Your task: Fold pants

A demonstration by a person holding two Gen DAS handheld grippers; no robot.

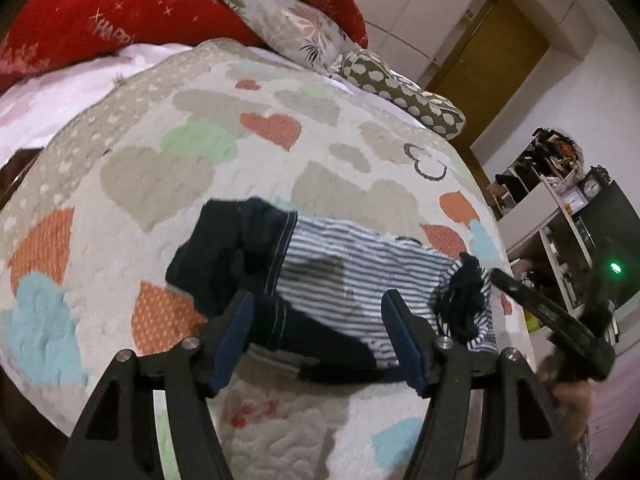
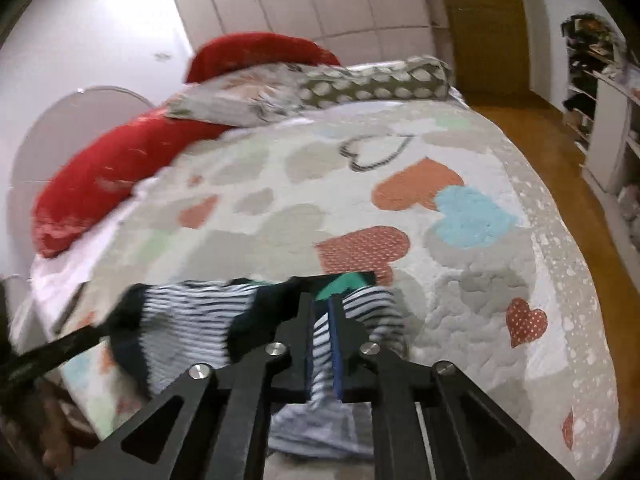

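I am viewing the pants, a striped pair with dark navy parts, lying bunched on the heart-patterned quilt near its front edge. In the left wrist view their long axis is running roughly left to right across the frame, dark portion at the left, striped portion toward the right.

I am holding the left gripper with its jaws spread wide, nothing between the pads; it is hovering over the near edge of the garment, and whether it is touching the cloth I cannot tell.

I am keeping the right gripper clenched on a fold of striped fabric, which is rising between the blue pads and draping below them. In the left wrist view this gripper is appearing at the right end of the garment.

My judgement: the right hand is carrying one end, so the coming move is turning on the free dark end, which lies to the left of the left jaws and nearer to them than to the right hand.
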